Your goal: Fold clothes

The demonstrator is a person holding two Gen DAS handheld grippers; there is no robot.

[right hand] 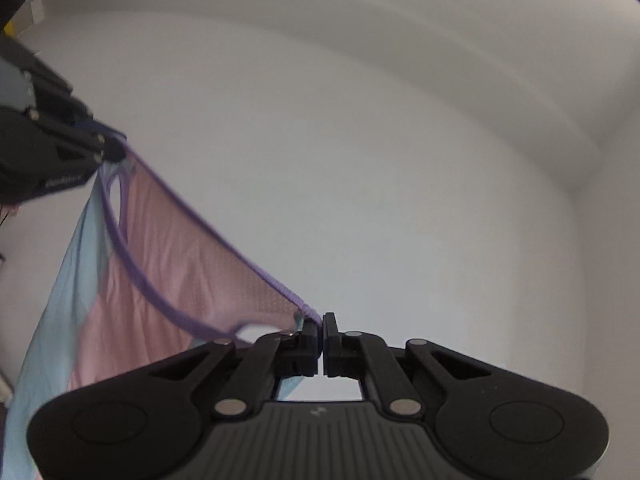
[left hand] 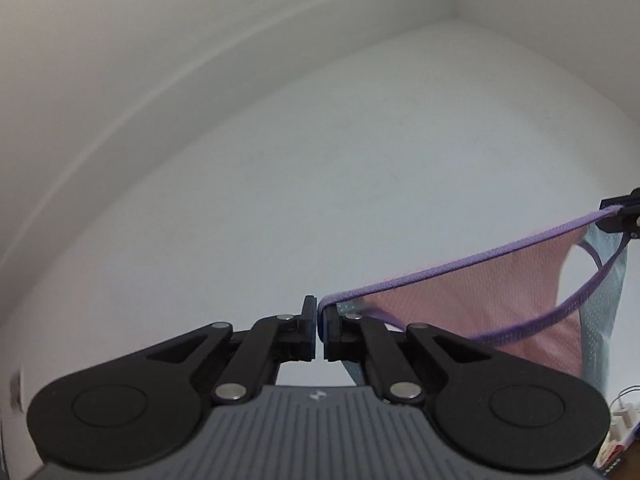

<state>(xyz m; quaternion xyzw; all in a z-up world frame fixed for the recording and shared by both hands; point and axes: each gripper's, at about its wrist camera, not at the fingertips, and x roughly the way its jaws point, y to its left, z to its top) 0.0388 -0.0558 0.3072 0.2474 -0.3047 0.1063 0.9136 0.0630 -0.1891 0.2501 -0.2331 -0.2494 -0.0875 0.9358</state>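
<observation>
A pink and light-blue mesh garment (left hand: 460, 300) with purple trim hangs in the air, stretched between both grippers. My left gripper (left hand: 319, 312) is shut on one end of the purple-trimmed edge. My right gripper (right hand: 322, 326) is shut on the other end. The garment (right hand: 168, 280) drapes down to the left in the right wrist view. The right gripper also shows at the right edge of the left wrist view (left hand: 618, 216), and the left gripper shows at upper left of the right wrist view (right hand: 104, 148). The lower part of the garment is out of view.
Both cameras point up at a white ceiling and wall (left hand: 280, 120) with a moulding line (right hand: 440, 40). Small white items (left hand: 624, 416) show at the lower right edge of the left wrist view.
</observation>
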